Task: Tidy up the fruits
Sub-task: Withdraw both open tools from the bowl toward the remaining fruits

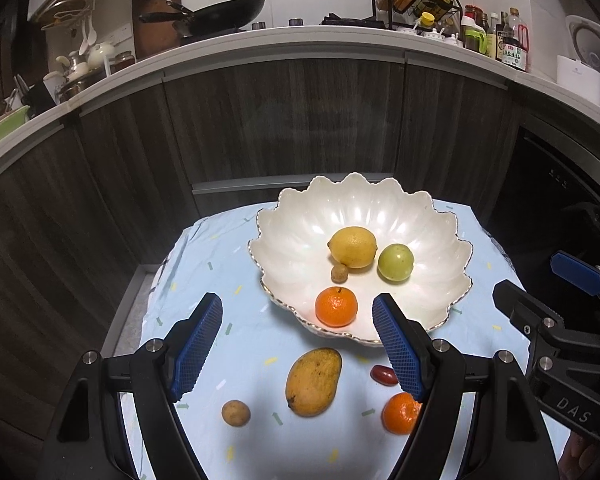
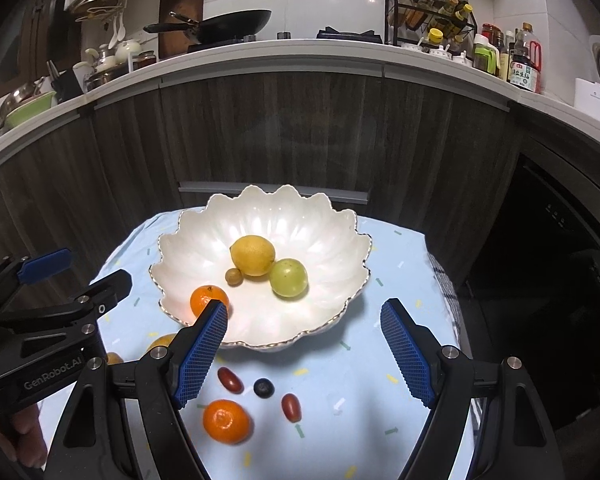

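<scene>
1. Kitchen cabinets stand behind a cloth-covered counter (image 1: pixel 204 248) carrying a scalloped bowl (image 1: pixel 300 216).
2. Both grippers, left (image 1: pixel 298 346) and right (image 2: pixel 304 350), are held wide and empty.
3. Lemon (image 1: pixel 353 246) lies bowled; mango (image 1: pixel 314 381) waits outside.
4. Round fruit could be nudged off.
5. Mango is largely hidden in the right view.

In the right wrist view the left gripper's (image 2: pixel 76 276) body hides most of the mango (image 2: pixel 162 341) and all but a sliver of a small brown fruit (image 2: pixel 113 358). In the left wrist view a blue pad (image 1: pixel 400 356) covers part of the near tangerine (image 1: pixel 400 414) and one end of a red grape tomato (image 1: pixel 383 374), and the right gripper (image 1: pixel 540 284) is cut off at the frame's right edge.
</scene>
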Tool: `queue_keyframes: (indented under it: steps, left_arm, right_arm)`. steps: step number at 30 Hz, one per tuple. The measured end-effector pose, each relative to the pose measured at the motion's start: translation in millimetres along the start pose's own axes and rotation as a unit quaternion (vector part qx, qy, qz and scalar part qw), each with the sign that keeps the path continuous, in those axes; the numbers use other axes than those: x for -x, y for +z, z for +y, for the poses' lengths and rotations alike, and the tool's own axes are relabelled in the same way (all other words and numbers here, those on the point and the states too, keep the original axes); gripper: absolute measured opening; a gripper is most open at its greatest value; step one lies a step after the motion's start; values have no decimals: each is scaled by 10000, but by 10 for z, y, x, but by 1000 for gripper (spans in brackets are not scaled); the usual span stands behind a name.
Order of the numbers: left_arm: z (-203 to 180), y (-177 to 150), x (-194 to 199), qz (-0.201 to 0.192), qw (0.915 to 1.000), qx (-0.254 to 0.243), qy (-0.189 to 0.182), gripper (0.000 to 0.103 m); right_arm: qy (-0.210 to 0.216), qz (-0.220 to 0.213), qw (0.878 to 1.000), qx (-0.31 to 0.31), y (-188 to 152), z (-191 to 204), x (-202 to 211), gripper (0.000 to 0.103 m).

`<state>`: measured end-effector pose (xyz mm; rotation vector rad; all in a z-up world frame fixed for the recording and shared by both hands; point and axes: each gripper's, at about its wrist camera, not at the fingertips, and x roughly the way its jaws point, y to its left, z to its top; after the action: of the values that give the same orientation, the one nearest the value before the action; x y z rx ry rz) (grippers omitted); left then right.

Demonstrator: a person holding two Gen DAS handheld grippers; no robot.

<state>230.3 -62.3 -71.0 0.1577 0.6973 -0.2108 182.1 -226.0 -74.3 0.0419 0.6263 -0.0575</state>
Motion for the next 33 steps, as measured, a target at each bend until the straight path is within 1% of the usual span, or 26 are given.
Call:
queue_keyframes:
  steps: [1, 4, 7, 8, 13, 18, 26, 33]
  left_arm:
    - [3, -9, 10, 0, 10000, 2, 1, 79]
    - [11, -43, 57, -42, 10000, 6, 35, 81]
    - [15, -72, 84, -54, 10000, -1, 53, 84]
    - [23, -83, 94, -62, 10000, 12, 59, 86]
    - [33, -126, 132, -91, 9999, 9, 99, 90]
    - [47, -191, 157, -87, 9999, 15, 129, 94]
    - [101, -372, 131, 34, 9998, -104, 153, 94]
    - [208, -493, 83, 143, 9997, -93, 163, 94]
  right_arm:
    - [-8, -3, 10000, -2, -5, -1, 8, 80]
    - [-51, -28, 10000, -14, -23, 0, 42, 85]
    - [-89, -43, 9999, -16, -47, 2, 77, 85]
    - [-101, -36, 9999, -21, -58, 0, 86, 86]
    - [-150, -61, 9998, -94, -107, -24, 122, 92]
    - [-128, -8, 9999, -114, -165, -11, 125, 92]
    - [-144, 68, 9999, -22, -289, 75, 118, 92]
    - [-149, 172, 9997, 6, -400, 194, 65, 92]
